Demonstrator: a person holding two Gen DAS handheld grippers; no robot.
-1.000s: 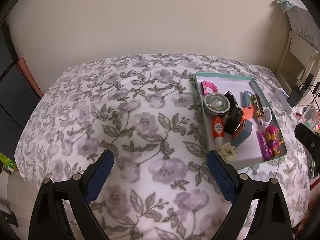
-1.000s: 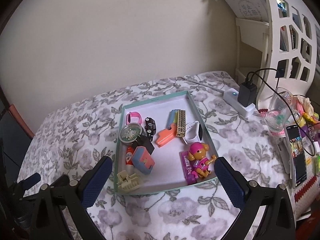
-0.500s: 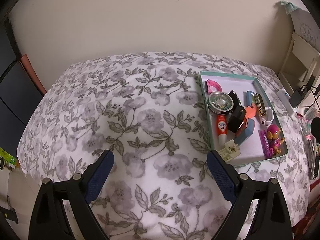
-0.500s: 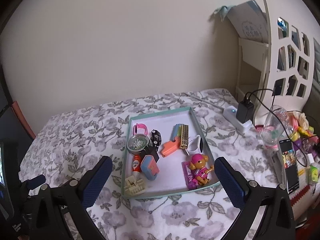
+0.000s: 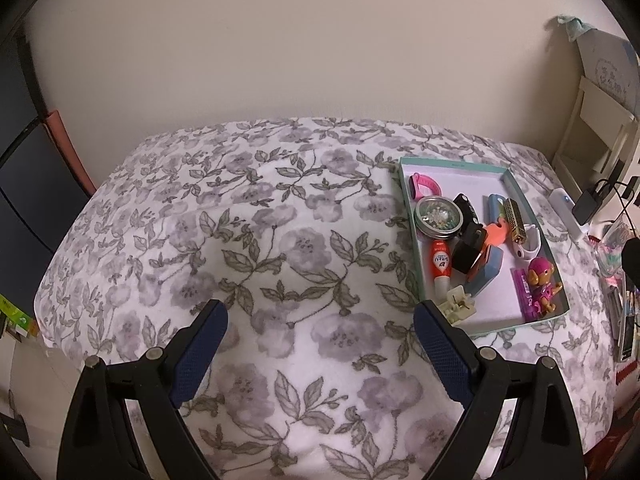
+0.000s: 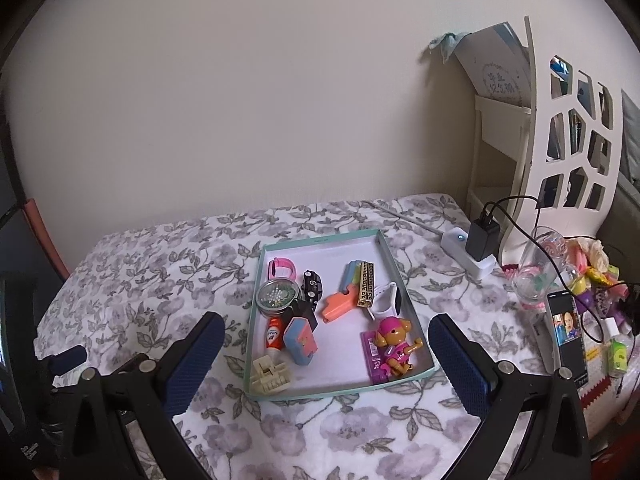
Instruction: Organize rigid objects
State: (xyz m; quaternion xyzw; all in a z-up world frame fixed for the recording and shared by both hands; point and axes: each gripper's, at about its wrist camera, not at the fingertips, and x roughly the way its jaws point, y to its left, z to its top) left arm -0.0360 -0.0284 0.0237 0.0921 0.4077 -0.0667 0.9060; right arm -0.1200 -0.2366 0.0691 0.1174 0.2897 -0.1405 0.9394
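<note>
A shallow teal tray (image 6: 316,241) (image 5: 456,163) lies on the flowered bedspread and holds several small objects: a pink watch (image 6: 282,268), a round tin of beads (image 6: 279,297), a red glue tube (image 6: 274,334), an orange and blue toy gun (image 6: 344,298), a gold harmonica (image 6: 366,284), a pink puppy figure (image 6: 394,338), a cream clip (image 6: 270,372). My right gripper (image 6: 326,338) hangs open above the tray's near end. My left gripper (image 5: 320,326) is open over bare bedspread, left of the tray. Both hold nothing.
To the right stand a white power strip with a black charger (image 6: 478,246), a glass (image 6: 538,270), a phone (image 6: 568,332) and small bottles. A white cut-out shelf (image 6: 568,120) rises at the far right. A plain wall backs the bedspread (image 5: 240,232).
Both grippers have pulled back and up, so the tray and bedspread look smaller and farther away. The objects in the tray have not moved.
</note>
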